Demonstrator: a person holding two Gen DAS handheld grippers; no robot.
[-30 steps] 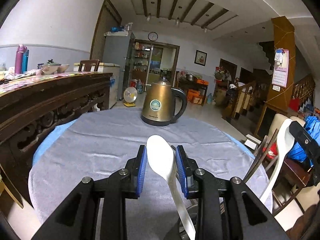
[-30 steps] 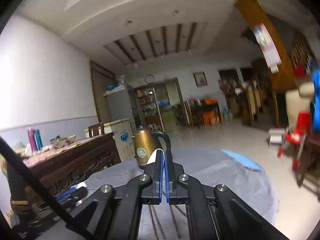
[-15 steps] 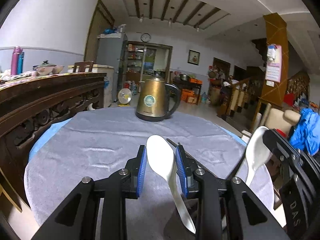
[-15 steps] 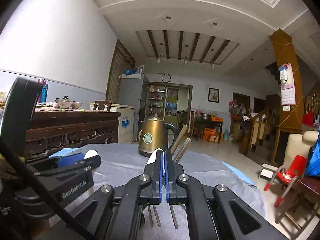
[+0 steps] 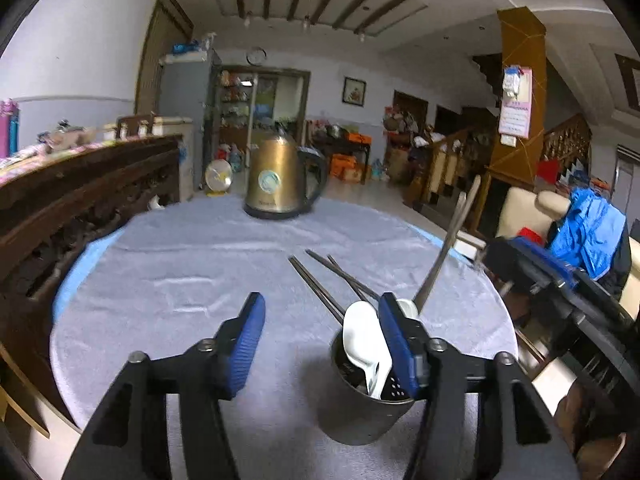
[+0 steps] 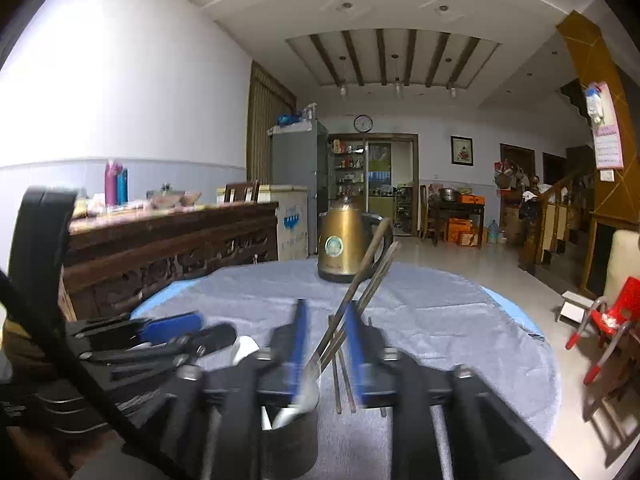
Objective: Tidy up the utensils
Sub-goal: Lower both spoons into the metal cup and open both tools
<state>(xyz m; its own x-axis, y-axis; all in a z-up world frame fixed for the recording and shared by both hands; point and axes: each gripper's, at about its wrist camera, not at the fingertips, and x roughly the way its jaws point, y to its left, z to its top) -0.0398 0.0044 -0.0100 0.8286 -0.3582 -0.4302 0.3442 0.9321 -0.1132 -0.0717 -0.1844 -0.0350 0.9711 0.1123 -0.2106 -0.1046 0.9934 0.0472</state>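
While the white spoon [image 5: 366, 346] is standing in the metal cup [image 5: 360, 412], we are holding our left gripper [image 5: 322, 344] and right gripper [image 6: 324, 344] released, chopsticks [image 5: 320, 286] lying beyond the cup.

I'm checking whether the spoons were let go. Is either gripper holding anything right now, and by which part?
Nothing is held. The left gripper is open, its white spoon standing in the metal cup. The right gripper is open too.

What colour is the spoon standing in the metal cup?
White; the spoon shows best in the left wrist view.
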